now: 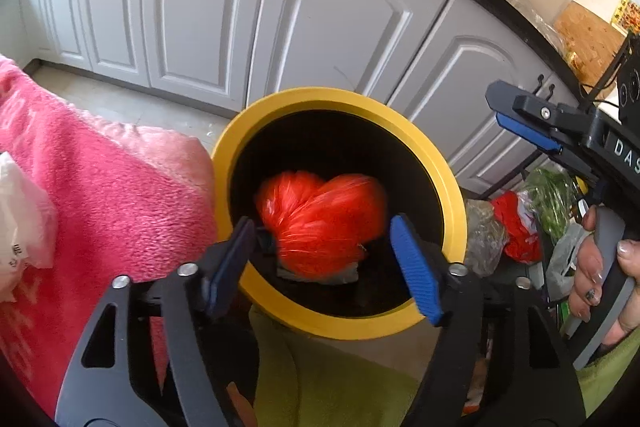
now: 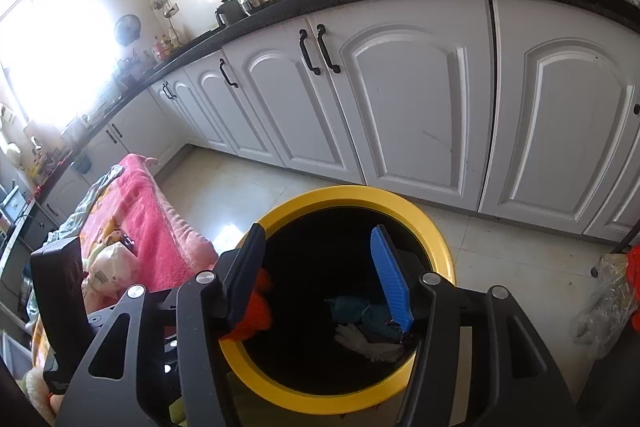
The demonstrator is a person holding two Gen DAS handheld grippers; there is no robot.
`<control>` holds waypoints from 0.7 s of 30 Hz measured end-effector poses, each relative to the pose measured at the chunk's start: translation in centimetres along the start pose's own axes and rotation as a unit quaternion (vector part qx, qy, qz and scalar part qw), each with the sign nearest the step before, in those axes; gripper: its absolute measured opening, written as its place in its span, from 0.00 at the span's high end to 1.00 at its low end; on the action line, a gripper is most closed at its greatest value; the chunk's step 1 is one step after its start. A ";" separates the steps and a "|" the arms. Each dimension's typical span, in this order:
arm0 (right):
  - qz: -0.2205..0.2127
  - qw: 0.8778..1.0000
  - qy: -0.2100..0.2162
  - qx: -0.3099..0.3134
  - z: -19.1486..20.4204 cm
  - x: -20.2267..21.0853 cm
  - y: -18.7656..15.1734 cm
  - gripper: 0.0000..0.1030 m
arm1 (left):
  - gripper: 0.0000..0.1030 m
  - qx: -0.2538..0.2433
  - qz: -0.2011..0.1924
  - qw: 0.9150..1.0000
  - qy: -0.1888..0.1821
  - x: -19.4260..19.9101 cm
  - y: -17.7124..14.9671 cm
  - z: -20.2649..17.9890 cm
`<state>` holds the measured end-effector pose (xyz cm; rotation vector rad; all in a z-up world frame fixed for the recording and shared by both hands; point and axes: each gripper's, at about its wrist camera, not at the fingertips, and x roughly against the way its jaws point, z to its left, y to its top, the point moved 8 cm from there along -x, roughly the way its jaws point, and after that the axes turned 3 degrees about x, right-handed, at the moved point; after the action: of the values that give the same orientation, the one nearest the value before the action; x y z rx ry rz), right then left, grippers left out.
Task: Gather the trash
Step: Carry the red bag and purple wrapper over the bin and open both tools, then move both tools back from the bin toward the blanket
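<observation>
Orange plastic bag (image 1: 320,223) looked light, soft and crinkly, probably slippery on its smooth bulge; the gathered, twisted neck at its lower left seemed the best place to pinch, judged from the pleats converging there; film thin enough to tear if snagged. Appearance: bright orange-red, translucent, puffed into two lobes, blurred in the left wrist view; only an orange edge (image 2: 256,311) showed in the right wrist view, lower centre-left. Location: inside the yellow-rimmed bin (image 1: 440,163), centre of frame, atop dark contents; bin mouth (image 2: 436,247) also held a teal rag (image 2: 360,311) and a white scrap (image 2: 360,341). Left gripper (image 1: 324,259) stood released, jaws apart over the bag, pads not pressing; right gripper (image 2: 320,279) likewise released, nothing clamped.
</observation>
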<state>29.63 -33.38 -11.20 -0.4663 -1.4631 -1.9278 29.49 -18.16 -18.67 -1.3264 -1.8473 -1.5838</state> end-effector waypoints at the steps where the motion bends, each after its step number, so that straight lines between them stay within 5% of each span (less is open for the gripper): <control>1: 0.000 1.000 0.000 0.001 0.1 0.0 0.0 0.47 | 0.34 0.001 -0.002 1.000 0.000 0.2 0.1 0.1; 8: -0.009 1.000 -0.003 0.006 0.4 0.5 0.4 0.38 | 0.11 0.004 -0.023 1.000 0.019 1.9 0.9 0.7; 21: -0.026 1.000 -0.007 0.014 1.0 1.6 1.2 0.32 | 0.11 0.024 -0.061 0.998 0.020 5.1 2.4 1.5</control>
<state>29.22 -33.10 -9.07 -0.4329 -1.5221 -1.9460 29.34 -14.89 -13.82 -1.1723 -1.9626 -1.6038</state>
